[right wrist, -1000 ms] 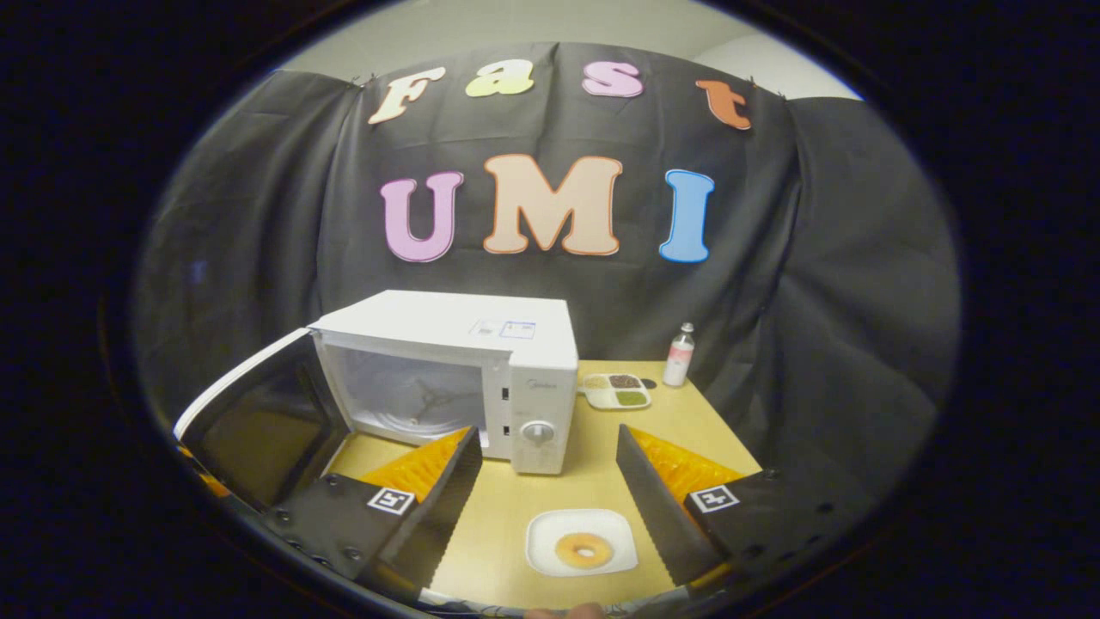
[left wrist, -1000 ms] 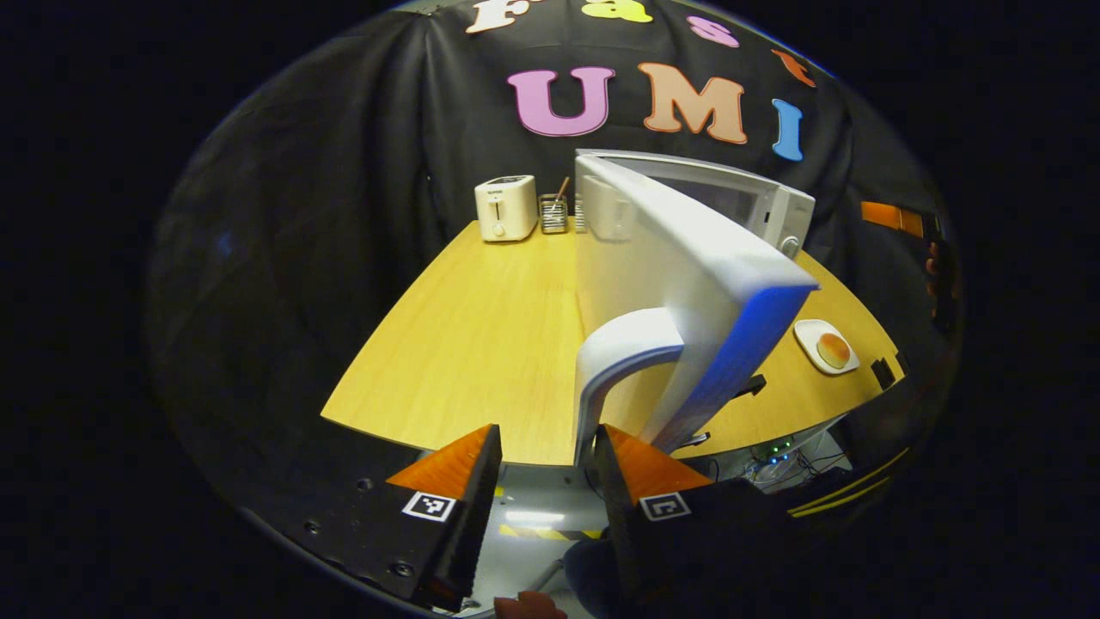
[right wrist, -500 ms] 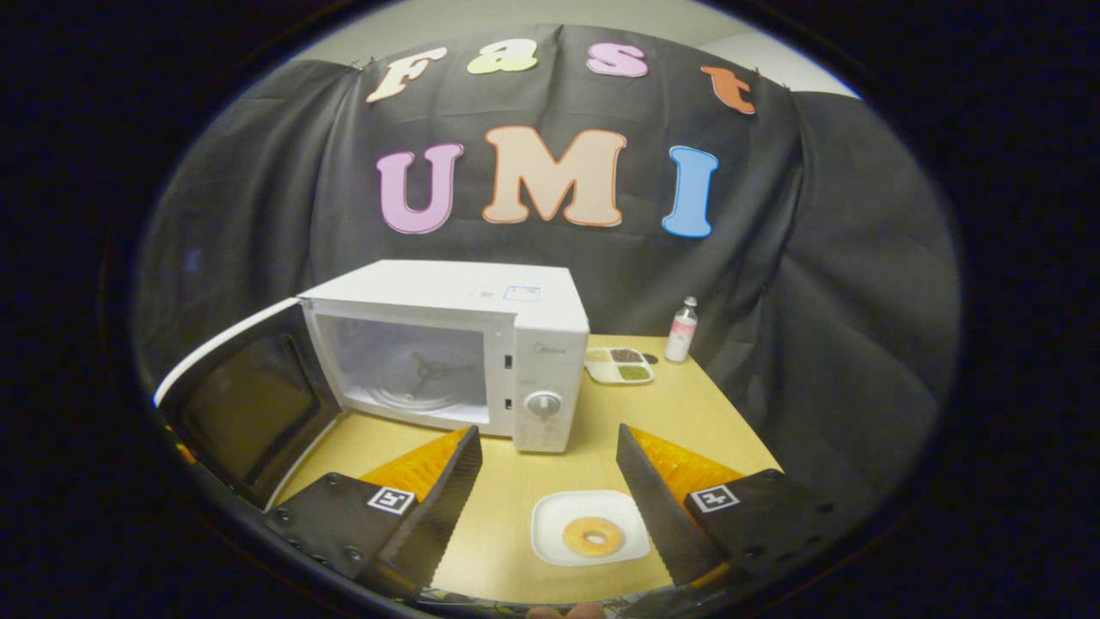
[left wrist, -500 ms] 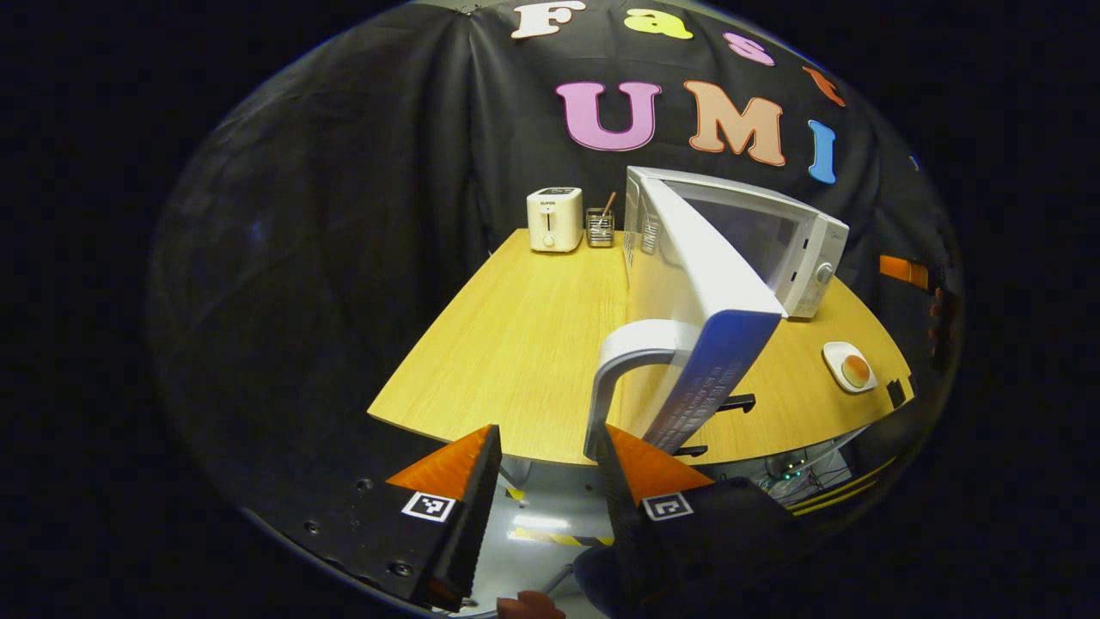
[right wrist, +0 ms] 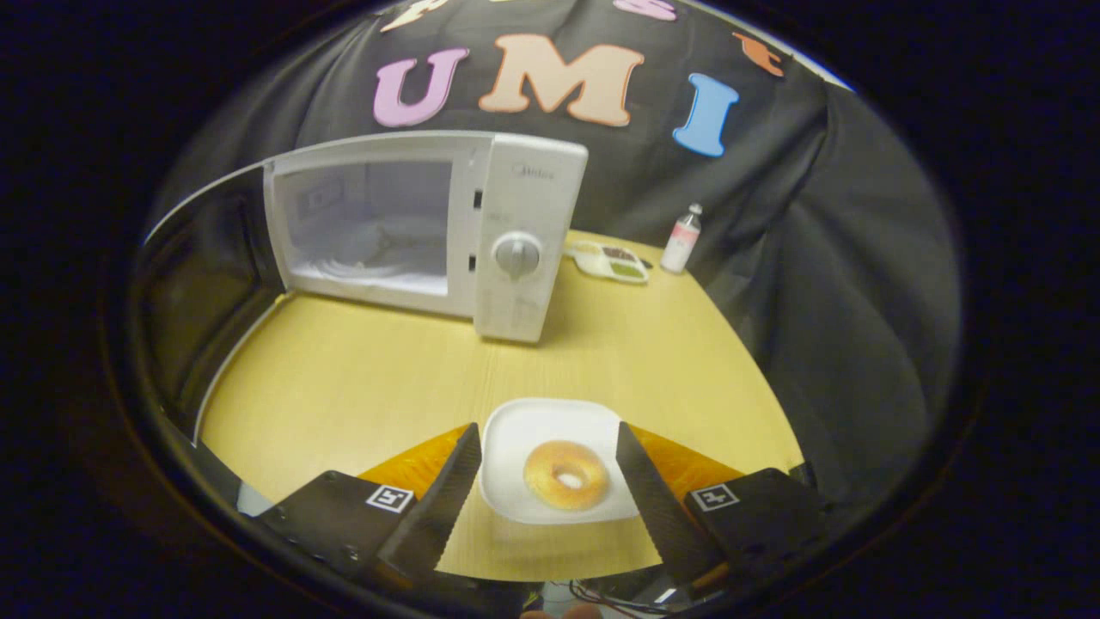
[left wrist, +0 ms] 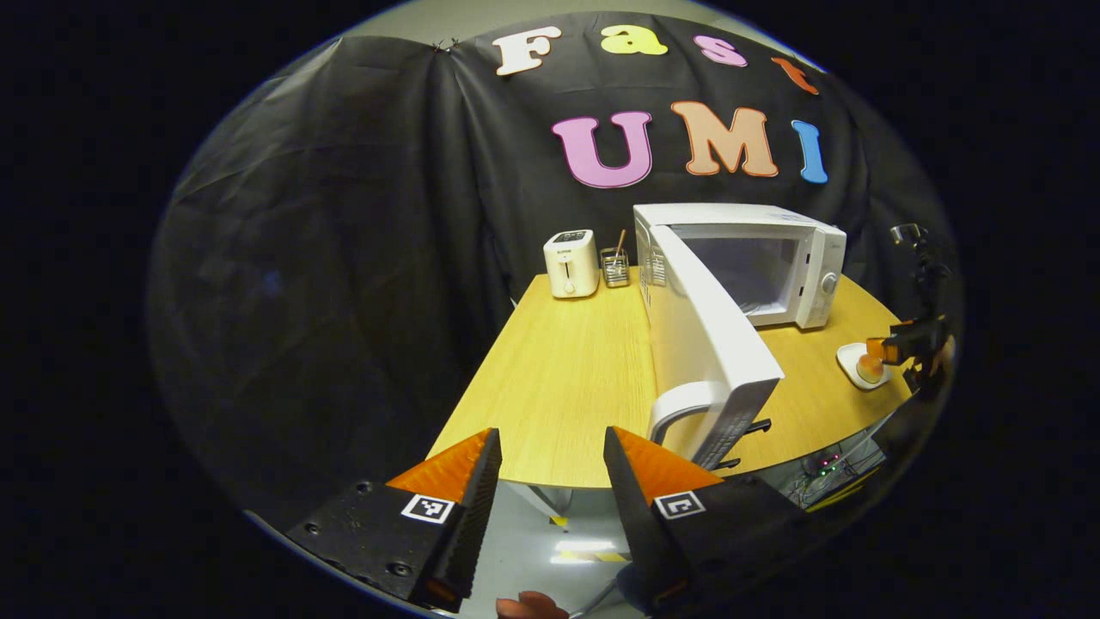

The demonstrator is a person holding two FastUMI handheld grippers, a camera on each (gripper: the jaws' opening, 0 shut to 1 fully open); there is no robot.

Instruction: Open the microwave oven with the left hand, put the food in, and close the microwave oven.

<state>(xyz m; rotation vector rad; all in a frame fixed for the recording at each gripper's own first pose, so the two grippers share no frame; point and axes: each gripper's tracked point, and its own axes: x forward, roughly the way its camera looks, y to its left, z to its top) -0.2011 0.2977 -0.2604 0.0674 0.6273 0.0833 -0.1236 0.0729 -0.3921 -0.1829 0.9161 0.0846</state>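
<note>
microwave oven [right wrist: 430, 232]: one boxy glossy white unit on the wood-grain table [right wrist: 344, 387], door [left wrist: 705, 344] swung wide, curved handle | food: one ring doughnut [right wrist: 566, 474] on one rounded-square white plate [right wrist: 524, 430], between the right gripper [right wrist: 544, 481]'s spread fingers, not gripped | left gripper [left wrist: 546, 481]: released, empty, off the table's edge | one white toaster [left wrist: 571, 263], one small bottle [right wrist: 682, 239]

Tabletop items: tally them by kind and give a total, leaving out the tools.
Microwave oven: 1
Toaster: 1
Wire holder: 1
Plate with donut: 1 plate, 1 donut
Divided dish: 1
Bottle: 1
Total: 7
</note>
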